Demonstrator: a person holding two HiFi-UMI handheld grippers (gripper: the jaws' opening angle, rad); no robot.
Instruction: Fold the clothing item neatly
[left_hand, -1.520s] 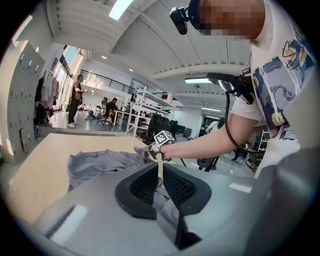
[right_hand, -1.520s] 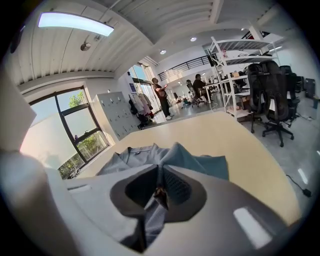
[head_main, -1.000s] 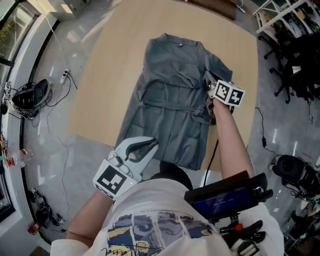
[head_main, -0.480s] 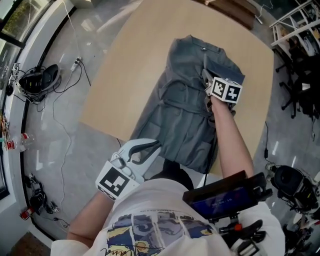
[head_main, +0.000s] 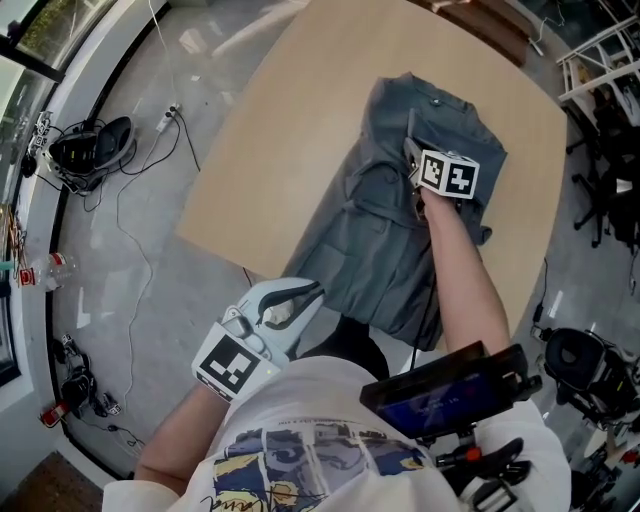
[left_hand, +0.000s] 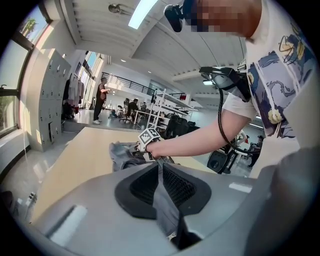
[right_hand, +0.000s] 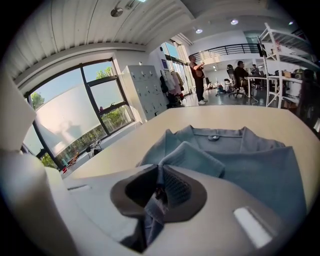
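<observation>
Our left gripper (head_main: 306, 294) is clamped on the grey garment's (head_main: 372, 240) near hem, at the table's (head_main: 270, 150) near edge. Farther out, our right gripper (head_main: 409, 150) pinches a fold of it, lying over the chest near the collar.

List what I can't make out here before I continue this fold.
Head view: grey garment fabric under the right forearm.
Left gripper view: most of the garment, behind the body of the left tongs.
Right gripper view: the garment's lower half, blocked by the right tongs.
</observation>
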